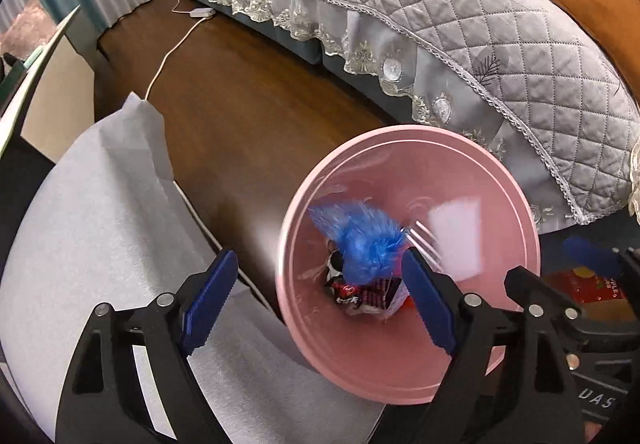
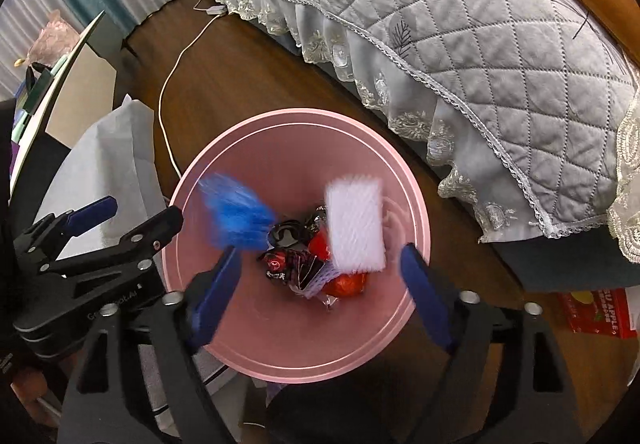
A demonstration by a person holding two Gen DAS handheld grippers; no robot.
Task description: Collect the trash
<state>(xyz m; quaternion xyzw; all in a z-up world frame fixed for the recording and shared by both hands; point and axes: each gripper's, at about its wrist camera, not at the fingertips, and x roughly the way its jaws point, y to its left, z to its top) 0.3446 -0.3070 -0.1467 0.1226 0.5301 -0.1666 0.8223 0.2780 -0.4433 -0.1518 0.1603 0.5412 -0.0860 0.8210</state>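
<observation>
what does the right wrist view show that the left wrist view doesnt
Only the right wrist view: the orange-red wrapper at the bottom of the bin, the whole red box on the floor, and the left gripper seen from the side.

Only the left wrist view: most of the white foam sheet, and the right gripper at the frame's edge.

Both: the pink bin, the blurred blue piece and white foam block over it, dark wrappers inside, the quilted sofa cover, the white cable.

Smooth pink plastic bin (image 2: 296, 348); quilted cloth sofa cover (image 2: 460, 11).
</observation>
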